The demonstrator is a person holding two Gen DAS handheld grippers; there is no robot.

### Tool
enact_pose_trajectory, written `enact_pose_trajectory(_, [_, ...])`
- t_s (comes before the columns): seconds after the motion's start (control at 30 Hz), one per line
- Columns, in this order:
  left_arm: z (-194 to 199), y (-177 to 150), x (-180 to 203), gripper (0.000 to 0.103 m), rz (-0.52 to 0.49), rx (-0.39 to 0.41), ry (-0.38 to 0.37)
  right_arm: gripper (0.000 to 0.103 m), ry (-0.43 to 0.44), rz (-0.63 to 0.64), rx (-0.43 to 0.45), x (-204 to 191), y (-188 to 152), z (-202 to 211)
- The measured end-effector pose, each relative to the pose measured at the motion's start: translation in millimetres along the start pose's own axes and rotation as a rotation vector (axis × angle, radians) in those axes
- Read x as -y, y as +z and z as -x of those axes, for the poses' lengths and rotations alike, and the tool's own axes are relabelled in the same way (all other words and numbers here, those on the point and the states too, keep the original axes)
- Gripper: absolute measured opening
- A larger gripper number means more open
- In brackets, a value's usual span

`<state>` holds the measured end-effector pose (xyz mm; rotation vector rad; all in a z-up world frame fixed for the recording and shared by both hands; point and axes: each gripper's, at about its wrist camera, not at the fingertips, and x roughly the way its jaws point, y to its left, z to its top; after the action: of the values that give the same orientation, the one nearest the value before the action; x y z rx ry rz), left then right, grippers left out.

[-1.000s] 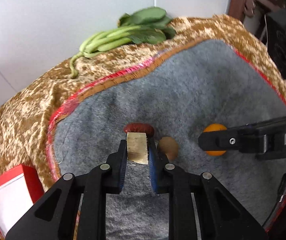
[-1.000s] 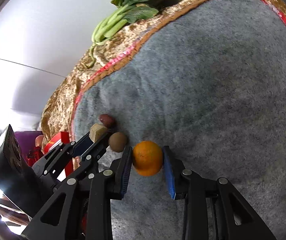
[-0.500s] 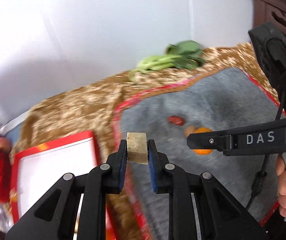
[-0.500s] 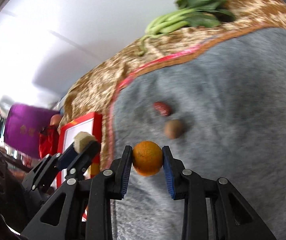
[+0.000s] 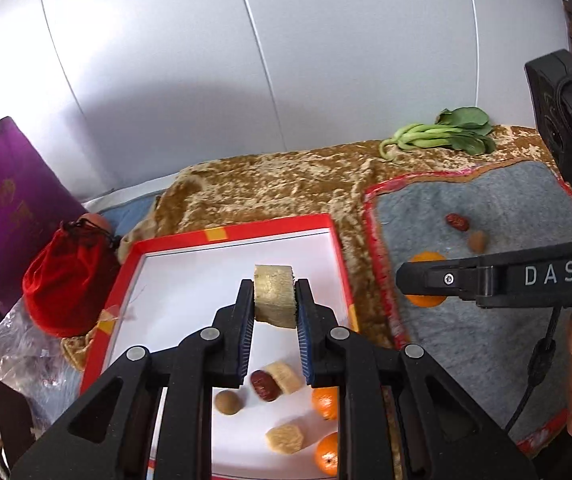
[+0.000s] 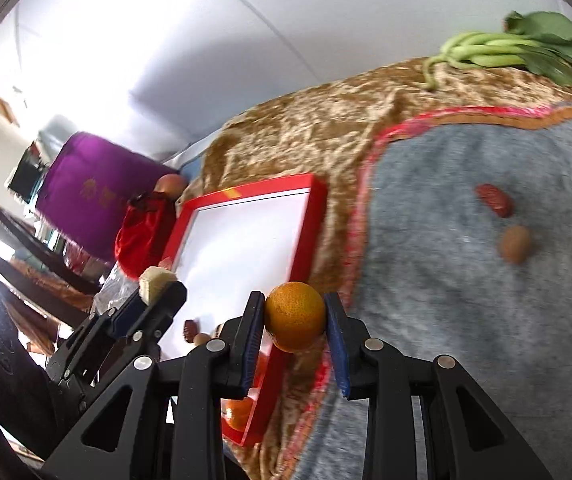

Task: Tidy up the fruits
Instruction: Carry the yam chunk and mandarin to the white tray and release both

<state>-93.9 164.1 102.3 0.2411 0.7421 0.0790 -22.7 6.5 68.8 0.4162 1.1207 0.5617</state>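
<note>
My left gripper [image 5: 274,300] is shut on a pale tan fruit chunk [image 5: 274,294] and holds it above the red-rimmed white box [image 5: 328,222]. In the box lie a red date [image 5: 263,385], a brown round fruit [image 5: 227,402], two tan chunks [image 5: 284,439] and two oranges [image 5: 324,402]. My right gripper [image 6: 294,316] is shut on an orange [image 6: 294,315], held over the gold cloth between the box [image 6: 312,216] and the grey mat [image 6: 486,320]. On the mat lie a red date [image 6: 494,200] and a brown round fruit [image 6: 514,244].
Green leafy vegetables [image 5: 442,134] lie at the back on the gold cloth [image 5: 269,188]. A red drawstring pouch [image 5: 67,276] and a purple bag [image 5: 9,192] stand left of the box. A white wall is behind.
Both grippers lifted off the grey mat and swung left with their fruit. The left one went from the mat to above the box; the right one reached the mat's left edge.
</note>
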Motion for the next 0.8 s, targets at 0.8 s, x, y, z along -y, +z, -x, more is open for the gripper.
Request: enact_pose_trajectory(0.8, [18.1,-32.2,-42.0,0.017,0.083,0.022,0.095,0.03,0.067,0.174,-0.049,-57.5,-24.9,-45.1])
